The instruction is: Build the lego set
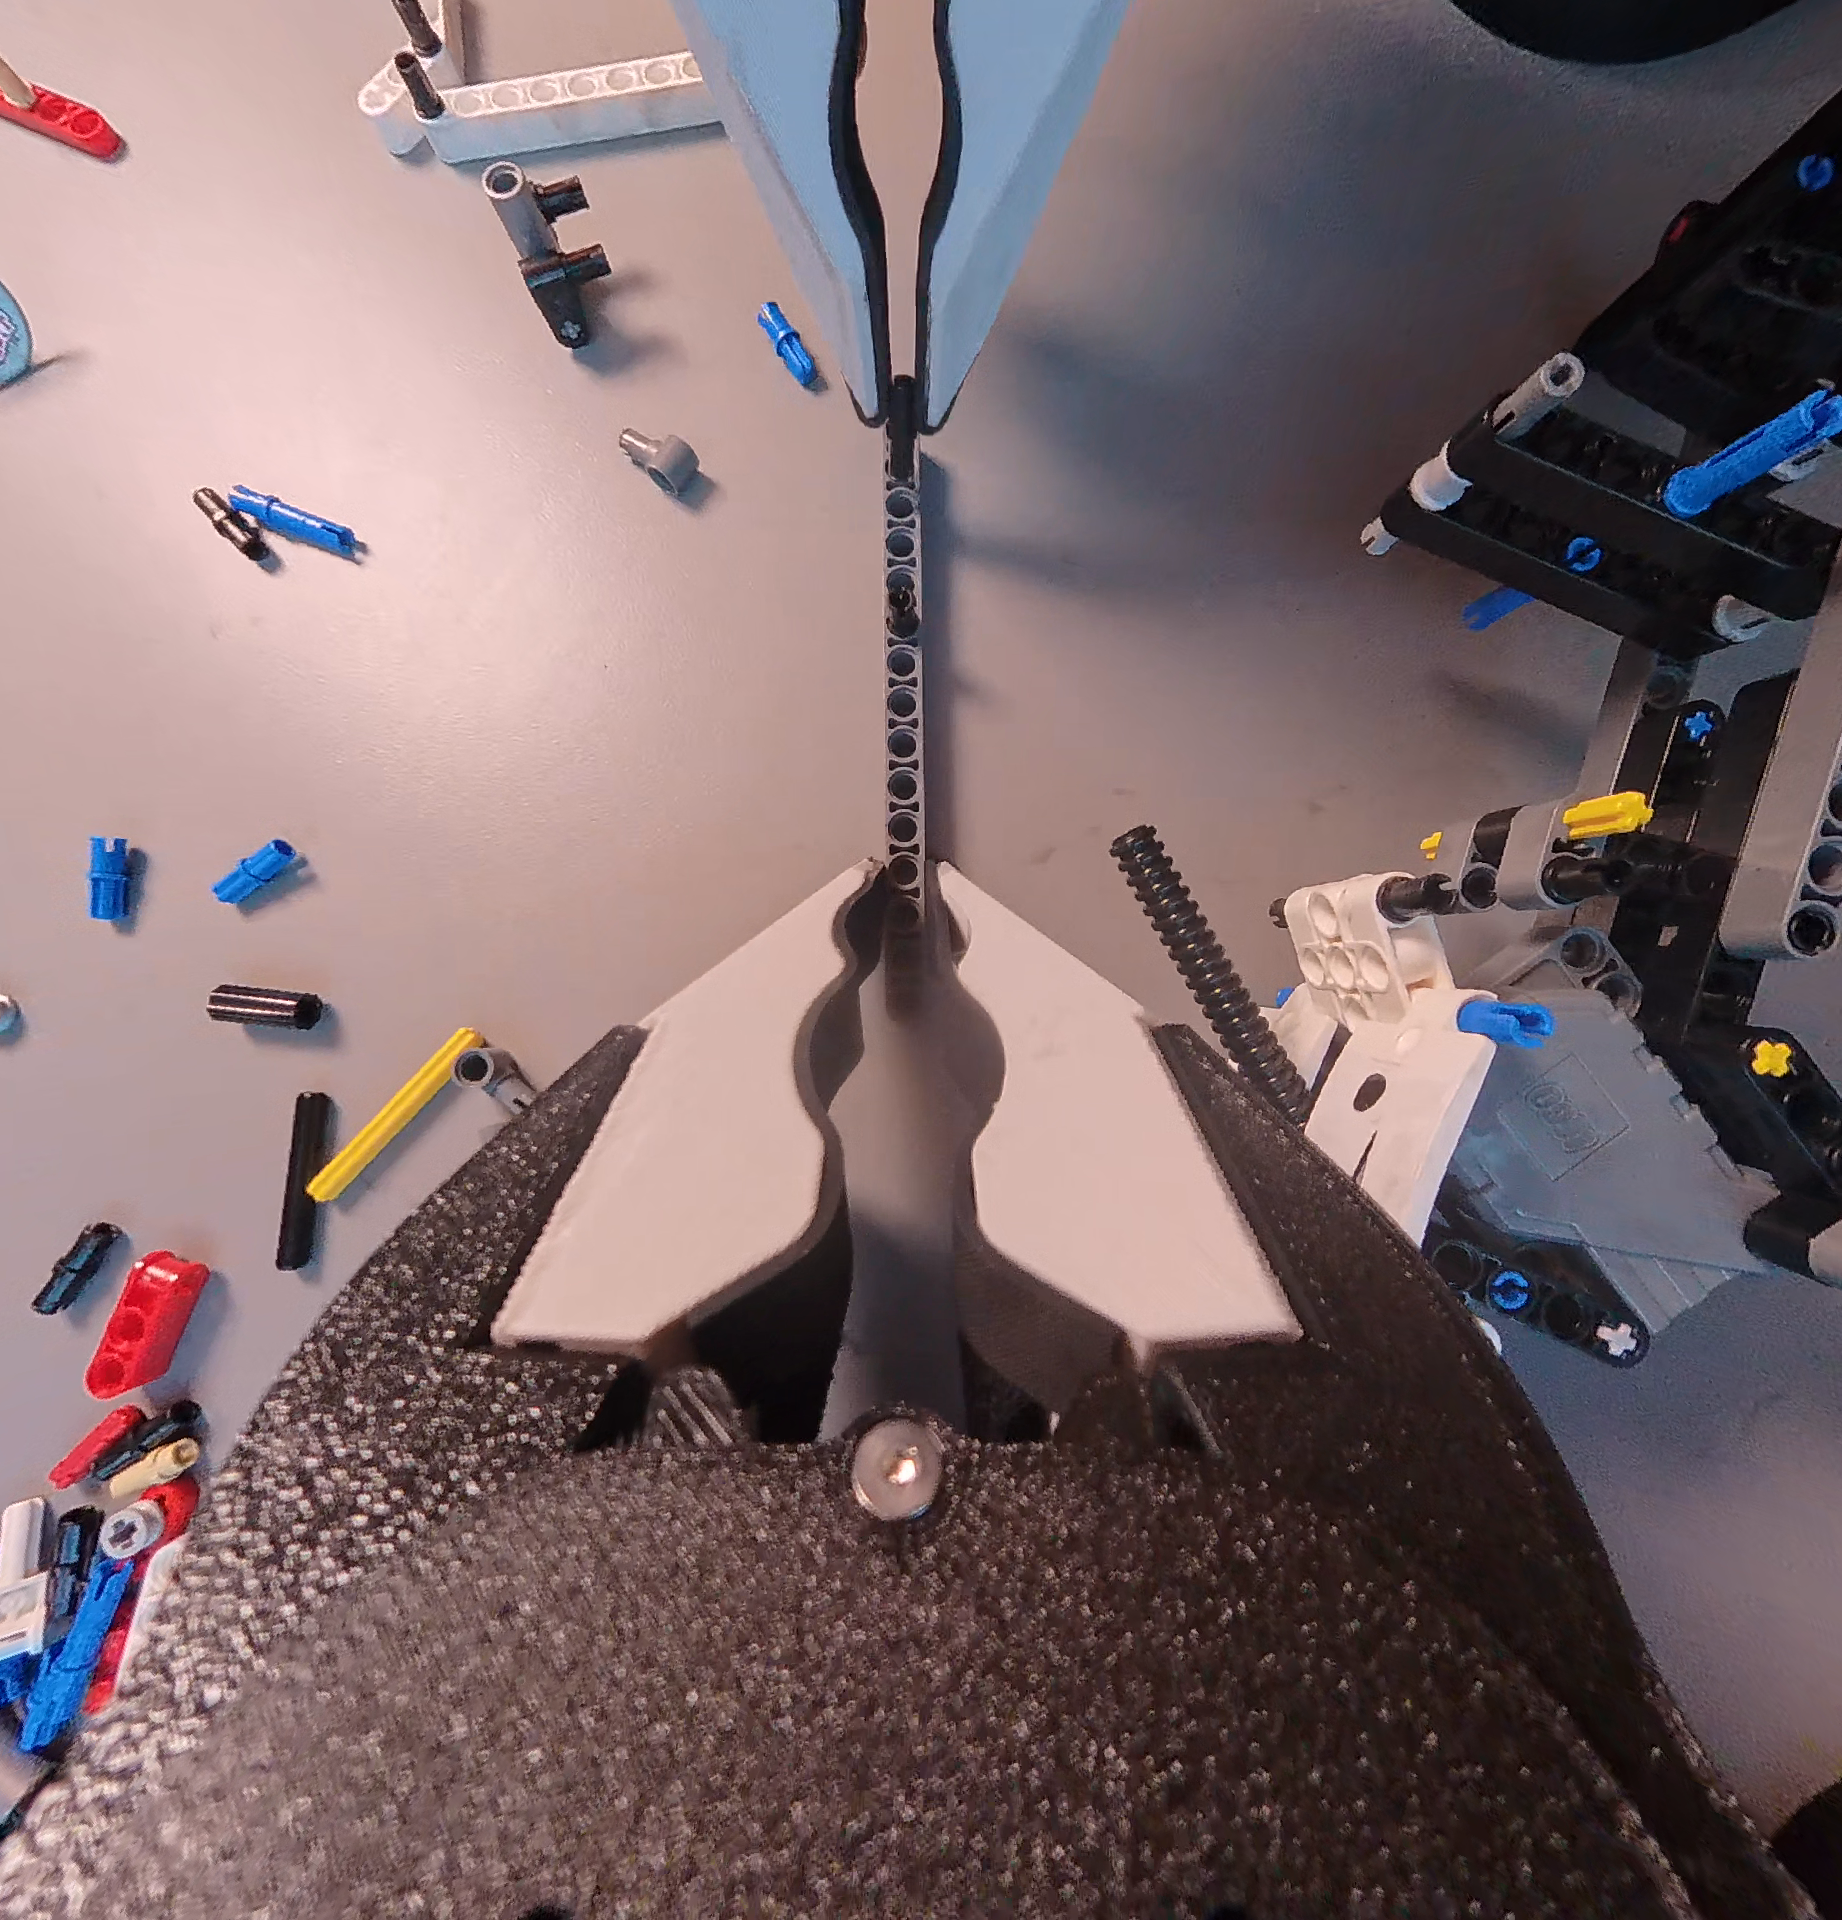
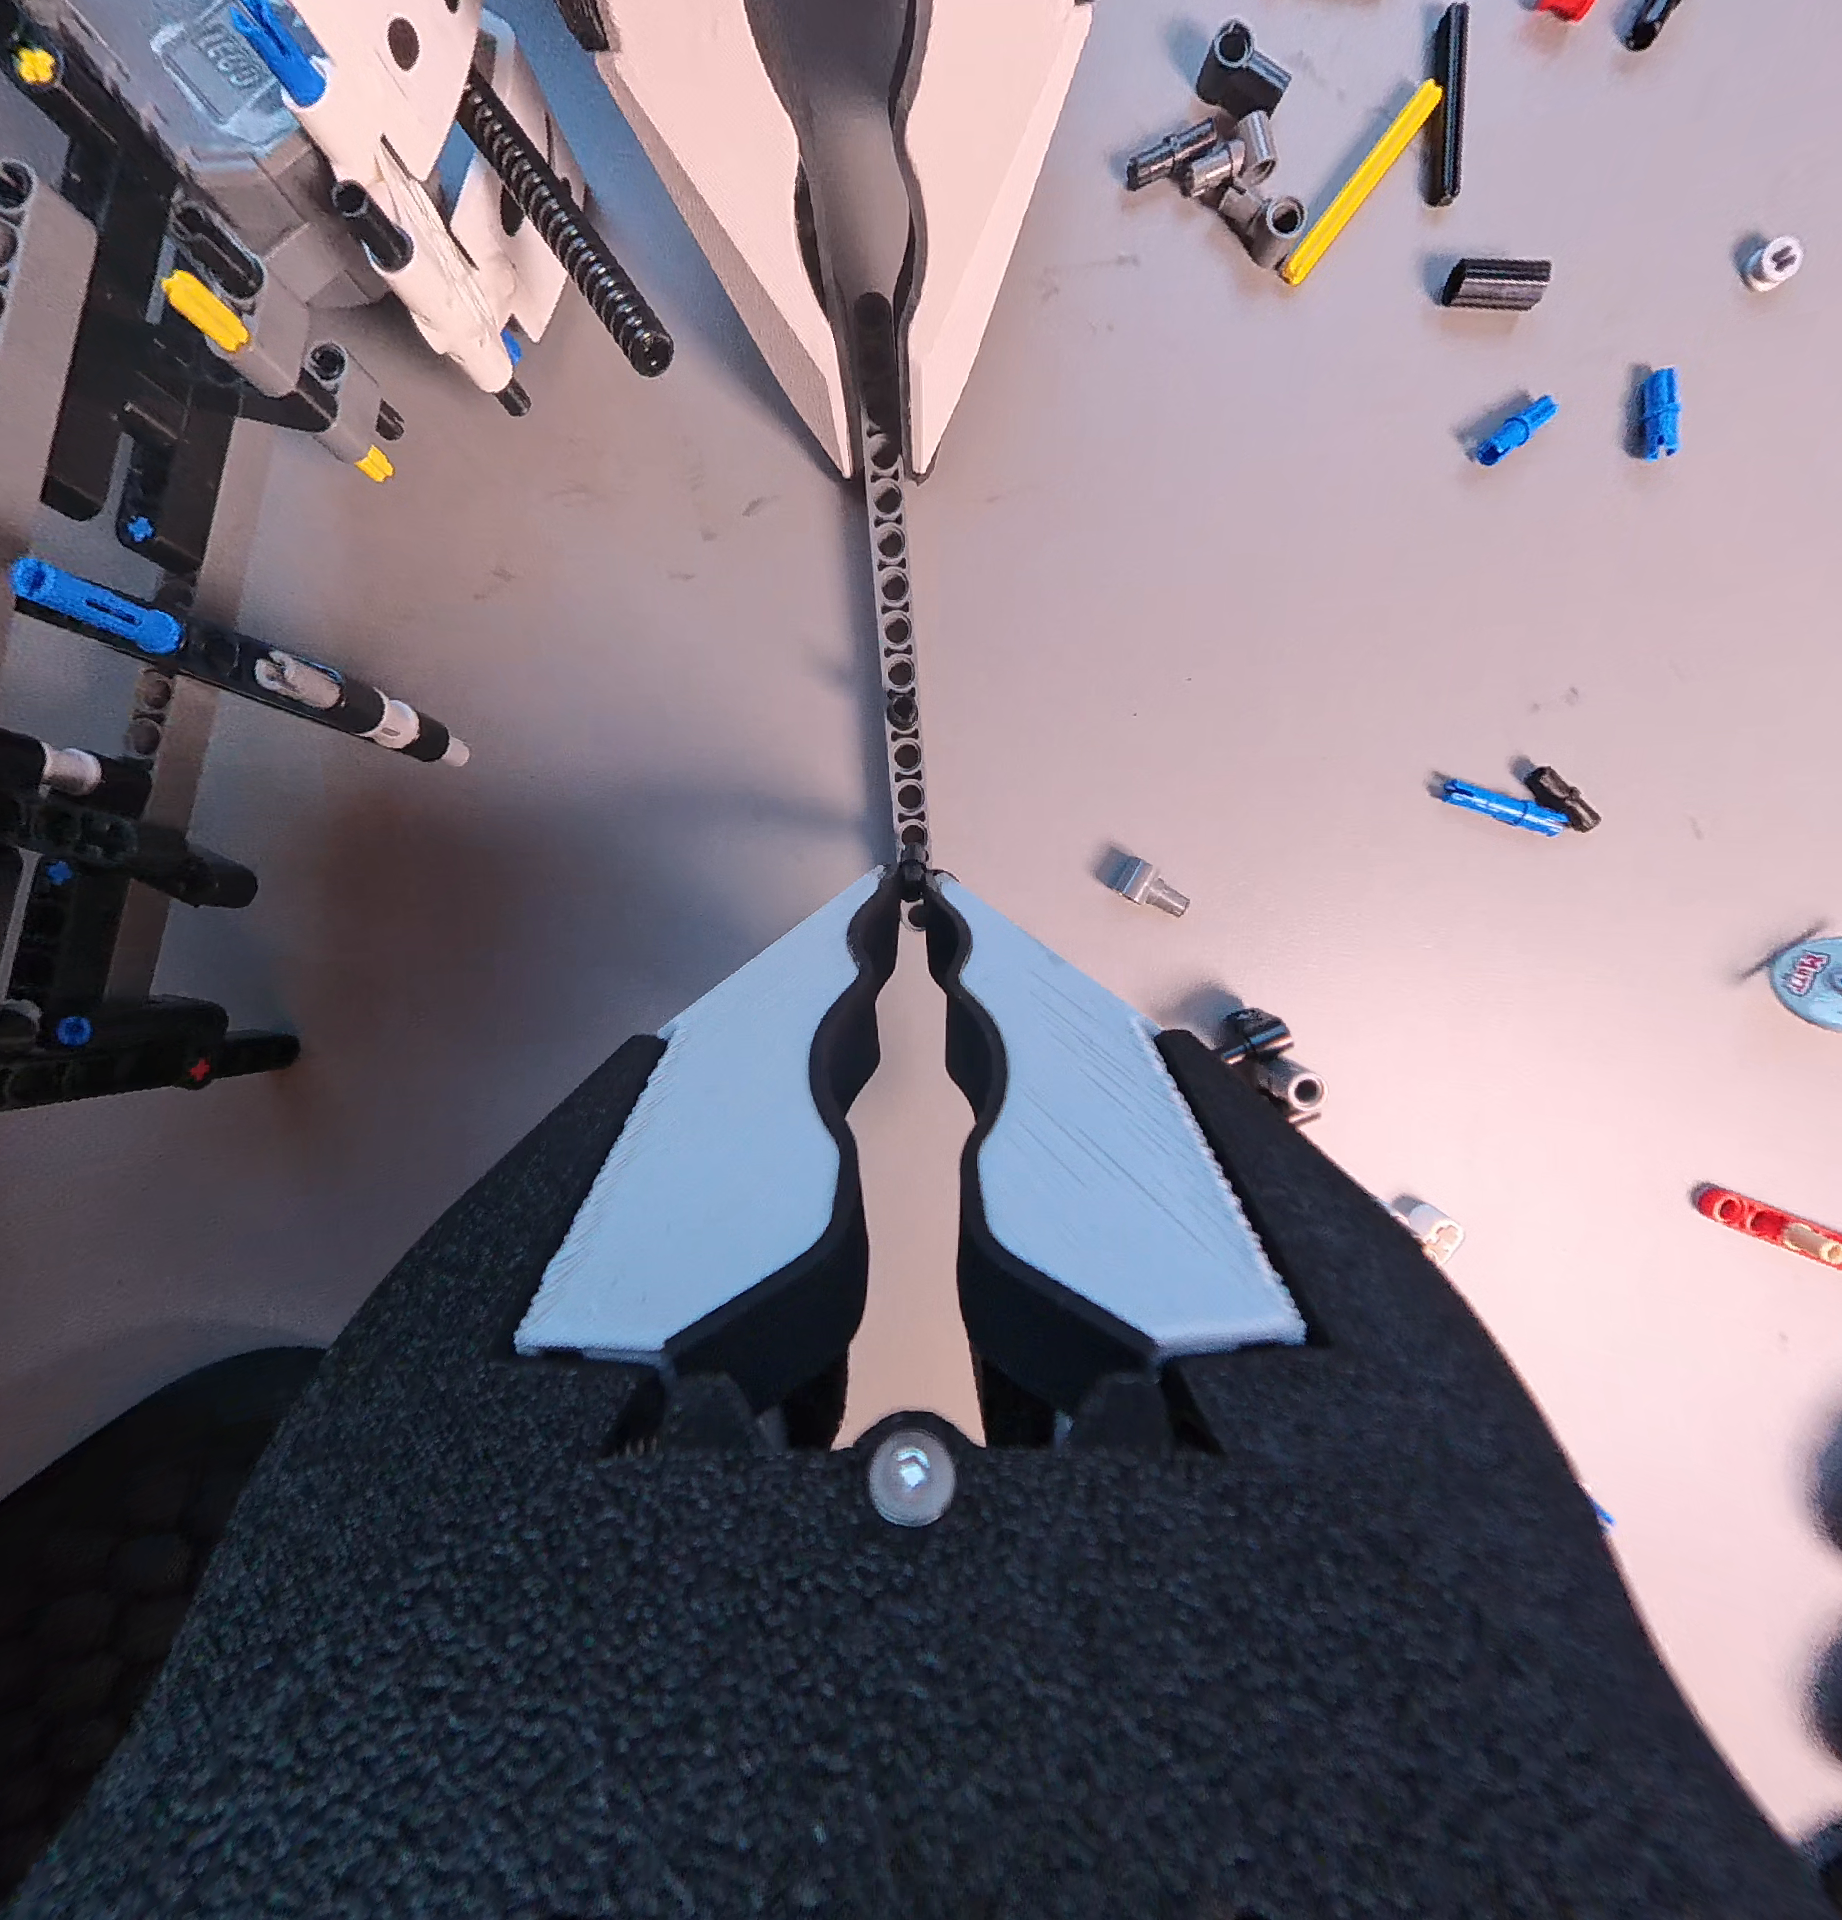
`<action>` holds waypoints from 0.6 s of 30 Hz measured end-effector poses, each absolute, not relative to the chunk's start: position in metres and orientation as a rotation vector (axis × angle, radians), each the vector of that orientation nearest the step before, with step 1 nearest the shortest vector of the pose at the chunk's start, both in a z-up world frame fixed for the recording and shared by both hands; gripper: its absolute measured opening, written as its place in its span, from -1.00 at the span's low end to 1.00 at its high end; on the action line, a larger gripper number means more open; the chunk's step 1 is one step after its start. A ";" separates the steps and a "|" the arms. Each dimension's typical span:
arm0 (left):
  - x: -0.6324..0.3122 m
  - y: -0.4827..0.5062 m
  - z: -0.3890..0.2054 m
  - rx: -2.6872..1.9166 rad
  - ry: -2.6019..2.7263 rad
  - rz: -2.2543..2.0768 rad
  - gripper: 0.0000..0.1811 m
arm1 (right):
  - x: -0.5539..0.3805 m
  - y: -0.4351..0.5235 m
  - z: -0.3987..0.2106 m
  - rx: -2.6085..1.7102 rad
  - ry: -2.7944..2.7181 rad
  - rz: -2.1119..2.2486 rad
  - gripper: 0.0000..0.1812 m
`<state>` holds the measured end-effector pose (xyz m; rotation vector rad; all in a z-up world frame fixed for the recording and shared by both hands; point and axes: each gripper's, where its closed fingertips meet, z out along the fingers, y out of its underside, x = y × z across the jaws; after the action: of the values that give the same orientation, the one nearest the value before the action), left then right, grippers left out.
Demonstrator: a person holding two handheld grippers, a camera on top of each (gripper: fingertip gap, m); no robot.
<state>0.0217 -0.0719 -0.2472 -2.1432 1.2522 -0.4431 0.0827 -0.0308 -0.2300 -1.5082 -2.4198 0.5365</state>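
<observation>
A long dark grey Technic beam [image 1: 903, 727] with a row of holes is held above the grey table between both grippers. My left gripper [image 1: 904, 883] is shut on its near end. My right gripper [image 2: 912, 883] faces it and is shut on a small black pin [image 2: 912, 864] at the beam's other end [image 2: 893, 623]. In the left wrist view the right gripper [image 1: 901, 416] comes in from the top, with the pin [image 1: 901, 400] between its tips. Another black pin [image 1: 903, 603] sits in a middle hole of the beam. The left gripper [image 2: 881, 468] shows at the top of the right wrist view.
A partly built black, grey and white model [image 1: 1675, 623] stands to one side and also shows in the right wrist view [image 2: 169, 343]. A black ribbed rod [image 1: 1197, 956] leans by it. Loose blue pins [image 1: 293, 520], a yellow axle [image 1: 392, 1112], red pieces [image 1: 148, 1320] and a white frame [image 1: 543, 104] lie on the table. The left gripper's tips are roughly 8 centimetres from the right gripper's. It is some 5 centimetres from my left tips to the black ribbed rod [image 1: 1197, 956]. The right camera catches it too, in the right wrist view [image 2: 579, 237].
</observation>
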 end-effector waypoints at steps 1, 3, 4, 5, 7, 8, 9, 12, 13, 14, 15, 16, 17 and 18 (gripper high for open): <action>0.022 -0.072 -0.247 -2.144 1.249 -0.443 -0.92 | 0.083 -0.031 -0.231 -1.513 -2.424 0.528 -0.96; 0.022 -0.072 -0.247 -2.145 1.242 -0.445 -0.92 | 0.084 -0.029 -0.232 -1.513 -2.432 0.503 -0.96; 0.022 -0.072 -0.247 -2.145 1.241 -0.446 -0.92 | 0.085 -0.027 -0.232 -1.517 -2.434 0.491 -0.95; 0.022 -0.072 -0.247 -2.145 1.241 -0.446 -0.92 | 0.086 -0.027 -0.232 -1.522 -2.436 0.486 -0.96; 0.022 -0.072 -0.247 -2.145 1.239 -0.447 -0.92 | 0.087 -0.025 -0.232 -1.532 -2.434 0.479 -0.96; 0.022 -0.072 -0.247 -2.145 1.238 -0.449 -0.92 | 0.088 -0.025 -0.232 -1.534 -2.435 0.478 -0.96; 0.022 -0.072 -0.247 -2.145 1.237 -0.450 -0.92 | 0.089 -0.024 -0.232 -1.537 -2.438 0.468 -0.96; 0.022 -0.072 -0.247 -2.146 1.233 -0.456 -0.92 | 0.090 -0.025 -0.231 -1.535 -2.444 0.466 -0.96; 0.022 -0.072 -0.247 -2.146 1.232 -0.455 -0.92 | 0.089 -0.025 -0.231 -1.533 -2.444 0.469 -0.96; 0.022 -0.072 -0.247 -2.146 1.233 -0.453 -0.92 | 0.089 -0.026 -0.230 -1.530 -2.448 0.471 -0.96; 0.022 -0.072 -0.247 -2.146 1.232 -0.453 -0.92 | 0.088 -0.027 -0.231 -1.526 -2.452 0.469 -0.96; 0.022 -0.072 -0.247 -2.147 1.231 -0.453 -0.92 | 0.088 -0.028 -0.231 -1.524 -2.458 0.462 -0.96; 0.022 -0.072 -0.247 -2.147 1.230 -0.453 -0.92 | 0.087 -0.028 -0.232 -1.520 -2.466 0.454 -0.96; 0.022 -0.072 -0.247 -2.148 1.229 -0.454 -0.92 | 0.086 -0.029 -0.232 -1.517 -2.470 0.451 -0.96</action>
<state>0.0221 -0.0719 -0.2472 -2.1475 1.2289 -0.4539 0.0865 -0.0285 -0.2323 -1.5170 -2.4696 0.4514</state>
